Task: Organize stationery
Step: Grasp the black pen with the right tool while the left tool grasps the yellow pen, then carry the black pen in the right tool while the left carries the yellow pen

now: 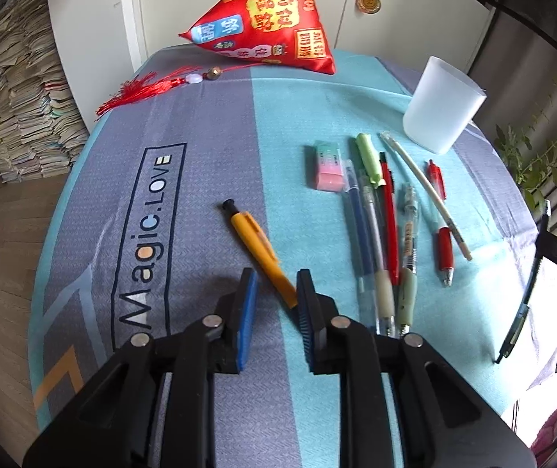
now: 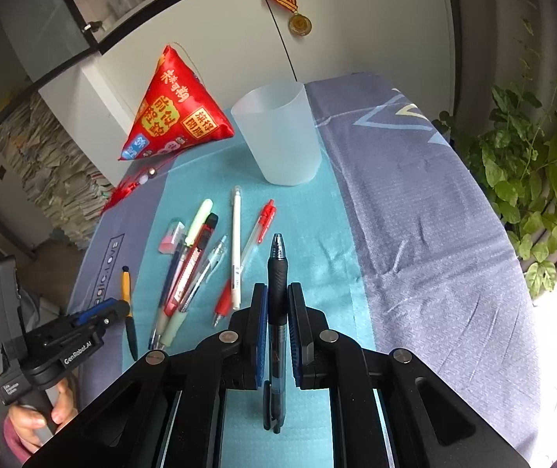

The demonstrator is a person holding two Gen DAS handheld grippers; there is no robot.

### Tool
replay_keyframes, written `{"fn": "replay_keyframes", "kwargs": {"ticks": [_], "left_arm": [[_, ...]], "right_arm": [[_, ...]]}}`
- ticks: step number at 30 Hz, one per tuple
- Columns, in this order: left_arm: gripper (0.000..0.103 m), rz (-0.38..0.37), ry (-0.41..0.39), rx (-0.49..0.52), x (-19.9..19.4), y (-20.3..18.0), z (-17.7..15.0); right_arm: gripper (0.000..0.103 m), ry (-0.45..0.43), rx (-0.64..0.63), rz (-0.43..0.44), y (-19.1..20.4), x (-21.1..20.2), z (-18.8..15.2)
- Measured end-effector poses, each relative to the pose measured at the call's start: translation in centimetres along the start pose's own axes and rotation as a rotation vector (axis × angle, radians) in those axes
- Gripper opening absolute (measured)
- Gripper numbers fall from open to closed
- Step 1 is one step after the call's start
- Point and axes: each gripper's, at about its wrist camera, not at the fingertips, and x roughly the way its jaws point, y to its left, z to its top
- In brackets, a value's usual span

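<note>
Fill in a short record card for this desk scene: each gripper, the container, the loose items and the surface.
left gripper: open, astride the orange pen
right gripper: shut on the black pen
cup: upright; nothing seen inside
loose pens: lying side by side on the cloth
eraser: beside the pens
red pouch: at the far edge
</note>
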Motion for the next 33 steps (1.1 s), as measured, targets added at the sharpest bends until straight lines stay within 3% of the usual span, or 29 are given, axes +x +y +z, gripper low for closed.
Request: {"fn": "replay_keyframes", "kwargs": {"ticks": [1,3,11,12,13,16,17,33], "left_arm": [[0.035,0.002,0.004,-0.015,0.1,0.3,0.1],[0.040,0.016,0.007,-0.054,0.5,1.0,0.6],[0.039,0.095,0.017,-0.066,3.2,1.3,4.0],[0.036,0.116,0.019,-0.054,3.5,1.1,4.3],[0.021,0.123,0.011,-0.045,3.5,1.0,4.4],[0.008,0.075,0.009,-0.055,3.5,1.0,4.5],[0.007,0.058,0.007,-0.061,3.3,1.1,4.4],[0.007,-0.047,-0.288,-0.025,-9.2,-0.1,3.3]], "right_arm": [[0.011,0.000,0.002,-0.001,-0.1,0.0,-0.1],[0.011,0.004,0.007,-0.001,-0.2,0.0,-0.2],[0.011,0.013,0.010,0.008,-0.3,0.7,-0.2],[0.011,0.015,0.011,0.009,-0.3,0.8,-0.1],[0.011,0.016,0.012,0.009,-0.4,0.9,-0.1],[0.011,0.017,0.014,0.008,-0.4,1.1,0.1],[0.011,0.017,0.014,0.008,-0.4,1.2,0.1],[0.011,-0.106,-0.038,0.038,2.0,-3.7,0.0]]}}
